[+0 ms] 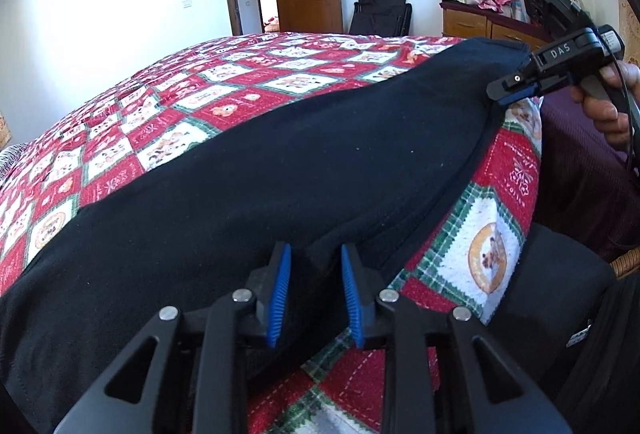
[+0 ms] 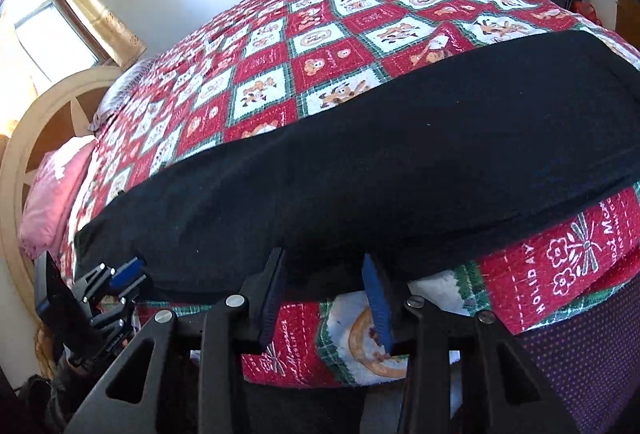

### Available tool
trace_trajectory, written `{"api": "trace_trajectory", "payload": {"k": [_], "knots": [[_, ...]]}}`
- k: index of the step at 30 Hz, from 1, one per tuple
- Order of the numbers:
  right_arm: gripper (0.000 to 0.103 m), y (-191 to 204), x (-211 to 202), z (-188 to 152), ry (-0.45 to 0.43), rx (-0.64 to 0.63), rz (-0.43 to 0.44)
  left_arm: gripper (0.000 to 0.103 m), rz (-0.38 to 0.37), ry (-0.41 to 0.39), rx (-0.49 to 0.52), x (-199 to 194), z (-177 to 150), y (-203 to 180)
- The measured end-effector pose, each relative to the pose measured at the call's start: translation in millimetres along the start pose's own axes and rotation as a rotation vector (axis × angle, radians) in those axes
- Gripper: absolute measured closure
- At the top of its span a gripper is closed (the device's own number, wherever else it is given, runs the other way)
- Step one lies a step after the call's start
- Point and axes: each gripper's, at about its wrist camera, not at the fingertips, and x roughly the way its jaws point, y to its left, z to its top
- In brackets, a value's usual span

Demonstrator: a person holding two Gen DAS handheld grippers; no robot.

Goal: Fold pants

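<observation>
Here the black pants [image 1: 260,174] lie flat on the quilt [image 1: 160,102], their near edge between each hand-held gripper's parted jaws

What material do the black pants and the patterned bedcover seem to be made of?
Black pants: likely soft matte knit or fleece; no sheen, with specks of lint. Patterned bedcover: probably quilted cotton, with stitched lines and printed red, white and green squares. Neither can be confirmed from appearance alone.

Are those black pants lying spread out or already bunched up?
Spread out: the black pants lie flat as one long, smooth band across the quilt near the bed's edge. Whether they're already folded lengthwise, I cannot tell.
</observation>
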Motion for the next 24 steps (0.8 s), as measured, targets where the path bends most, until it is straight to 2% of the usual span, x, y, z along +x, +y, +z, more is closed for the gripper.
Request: {"api": "trace_trajectory", "payload": {"k": [3, 6, 7, 8, 9, 17, 22, 24], "knots": [[0.062, -9.7, 4.0, 1.1, -0.010, 0.075, 0.044, 0.082, -0.004, -0.004, -0.019, -1.6, 0.0, 2.4], [0.062, -3.5, 7.1, 4.2, -0.015, 0.075, 0.042, 0.088, -0.015, -0.002, -0.028, -0.8, 0.5, 4.4], [0.065, -0.8, 8.4, 4.3, -0.026, 0.067, 0.032, 0.091, -0.016, -0.002, -0.027, -0.5, 0.9, 4.2], [0.089, 1.2, 8.9, 4.3, -0.036, 0.054, 0.007, 0.094, -0.014, -0.004, -0.022, -1.2, 1.0, 3.2], [0.099, 3.1, 9.1, 3.9, -0.050, 0.034, -0.021, 0.094, -0.011, -0.008, -0.021, -2.3, 1.0, 2.7], [0.100, 4.7, -17.2, -1.2, -0.077, -0.001, 0.026, 0.098, -0.013, -0.029, -0.021, -16.8, -1.4, 3.5], [0.100, -4.1, 3.0, -8.8, -0.015, -0.001, -0.010, 0.098, -0.015, -0.001, 0.009, -11.0, -6.8, 1.5], [0.100, -3.6, 4.8, -10.9, -0.017, -0.013, -0.018, 0.098, -0.023, 0.002, 0.004, -9.4, -7.9, 2.2]]}}
